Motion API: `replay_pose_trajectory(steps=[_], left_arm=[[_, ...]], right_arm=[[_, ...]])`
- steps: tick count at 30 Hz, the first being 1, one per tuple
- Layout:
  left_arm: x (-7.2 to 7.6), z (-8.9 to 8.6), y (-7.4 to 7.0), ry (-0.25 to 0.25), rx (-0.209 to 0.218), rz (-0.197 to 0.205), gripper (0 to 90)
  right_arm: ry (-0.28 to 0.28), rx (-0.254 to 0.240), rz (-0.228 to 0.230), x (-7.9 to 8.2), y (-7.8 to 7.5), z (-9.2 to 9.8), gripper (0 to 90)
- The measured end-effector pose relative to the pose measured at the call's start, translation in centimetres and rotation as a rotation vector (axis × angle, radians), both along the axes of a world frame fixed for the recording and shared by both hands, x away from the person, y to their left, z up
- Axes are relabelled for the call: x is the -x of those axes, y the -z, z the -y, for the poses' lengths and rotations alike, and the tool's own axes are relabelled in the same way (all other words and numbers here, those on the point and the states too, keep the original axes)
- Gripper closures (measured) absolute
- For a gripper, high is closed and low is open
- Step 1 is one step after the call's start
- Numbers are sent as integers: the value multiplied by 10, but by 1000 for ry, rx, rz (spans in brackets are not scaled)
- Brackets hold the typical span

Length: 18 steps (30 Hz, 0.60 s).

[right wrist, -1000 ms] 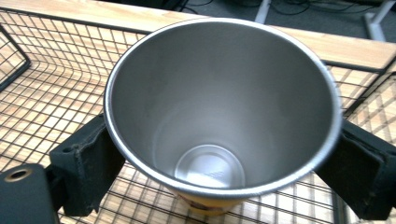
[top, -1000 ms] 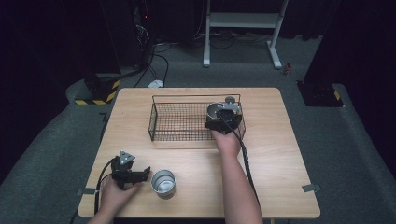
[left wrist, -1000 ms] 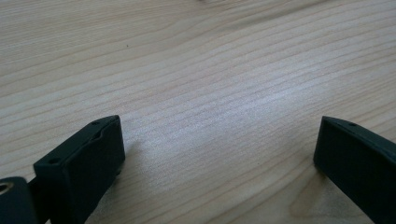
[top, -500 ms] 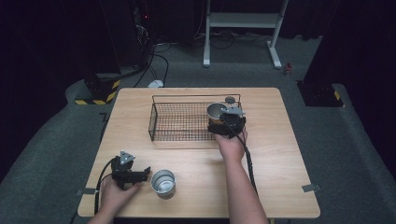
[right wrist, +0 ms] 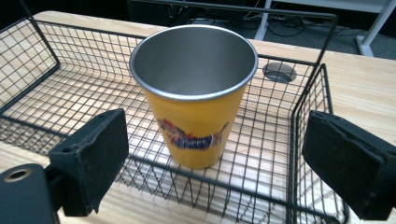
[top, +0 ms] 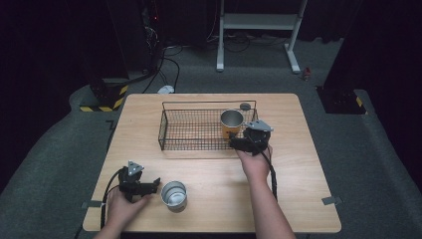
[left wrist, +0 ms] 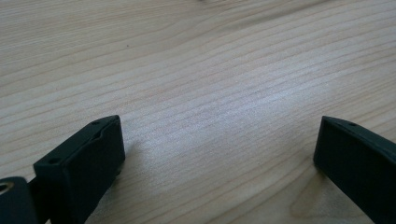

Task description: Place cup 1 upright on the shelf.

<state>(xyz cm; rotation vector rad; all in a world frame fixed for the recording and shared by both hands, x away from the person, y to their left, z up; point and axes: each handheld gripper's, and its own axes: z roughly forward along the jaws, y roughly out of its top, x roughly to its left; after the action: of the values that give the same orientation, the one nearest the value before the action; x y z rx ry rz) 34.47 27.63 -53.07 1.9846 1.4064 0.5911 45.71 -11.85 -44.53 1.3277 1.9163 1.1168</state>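
Wooden desk [top: 298, 199]: left gripper [top: 155, 185] jaws apart, empty, just beside steel cup [top: 173, 195]. Wire basket [top: 171, 130] holds upright yellow cup [top: 232, 124] in its right end; right gripper [top: 233, 142] jaws apart outside it.

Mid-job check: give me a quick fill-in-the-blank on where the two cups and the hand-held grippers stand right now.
1. The yellow cup stands upright inside the wire ____.
2. The right hand-held gripper has its jaws ____, apart from the yellow cup.
3. The silver cup stands on the bare ____, outside the wire basket.
4. Beside the silver cup is the ____ hand-held gripper.

Missing words: basket; open; table; left
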Motion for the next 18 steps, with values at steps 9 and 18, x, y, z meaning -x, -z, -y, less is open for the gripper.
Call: replay_pose_trajectory(steps=[9, 18], left_arm=[[0, 0, 0, 1, -1, 0, 23], [-1, 1, 0, -1, -3, -1, 22]], right_arm=[[-19, 4, 9, 28, 6, 14, 83], [-13, 33, -26, 61, 20, 32, 84]])
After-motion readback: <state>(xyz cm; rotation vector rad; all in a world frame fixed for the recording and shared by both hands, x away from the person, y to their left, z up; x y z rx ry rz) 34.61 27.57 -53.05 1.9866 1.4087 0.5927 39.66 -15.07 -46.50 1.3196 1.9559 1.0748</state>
